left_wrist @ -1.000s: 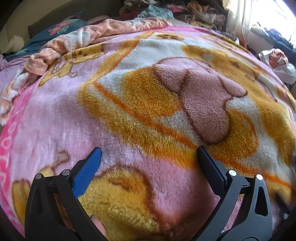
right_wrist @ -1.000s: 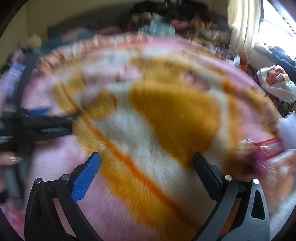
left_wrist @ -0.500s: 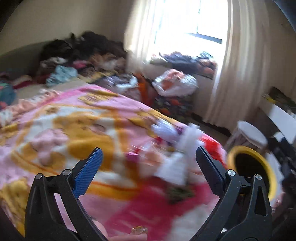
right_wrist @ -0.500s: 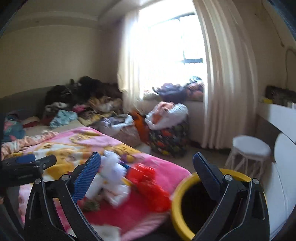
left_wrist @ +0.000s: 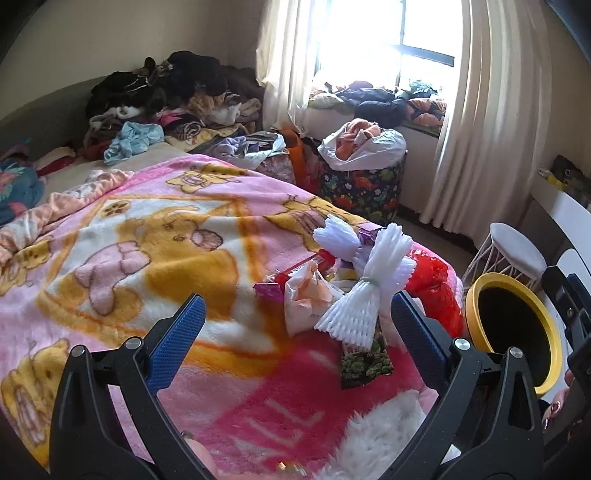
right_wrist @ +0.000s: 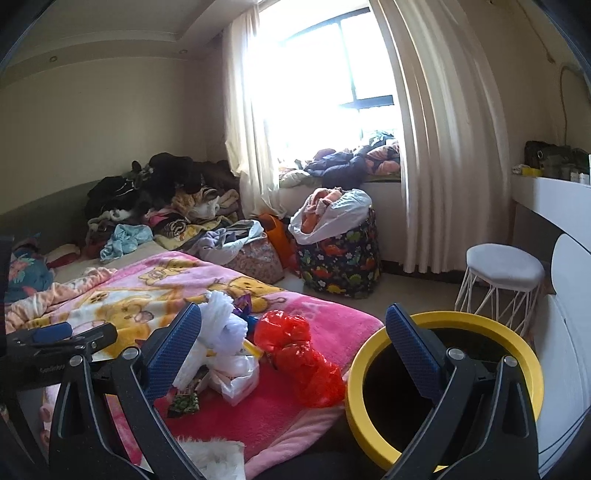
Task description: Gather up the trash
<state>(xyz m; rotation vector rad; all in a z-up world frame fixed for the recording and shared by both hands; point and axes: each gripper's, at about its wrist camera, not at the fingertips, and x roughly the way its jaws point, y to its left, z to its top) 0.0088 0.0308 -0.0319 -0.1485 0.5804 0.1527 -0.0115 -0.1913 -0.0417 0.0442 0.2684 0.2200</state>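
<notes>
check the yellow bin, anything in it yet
Cannot tell: the yellow bin stands open beside the bed, but its inside shows only black.

fuzzy fleece blanket (left_wrist: pixel 155 266) — glossy crinkled red plastic bag (right_wrist: pixel 299 350)

The left wrist view looks down over the bed (left_wrist: pixel 155 236) from close above, facing the window (left_wrist: pixel 388 33) at upper right, with the trash pile (left_wrist: pixel 351 280) at centre. The right wrist view sits lower and further right, level with the room, the bin (right_wrist: pixel 443 321) at lower right. Both share the pile (right_wrist: pixel 236 350), bin (left_wrist: pixel 509 284), stool (left_wrist: pixel 513 247) and window.
</notes>
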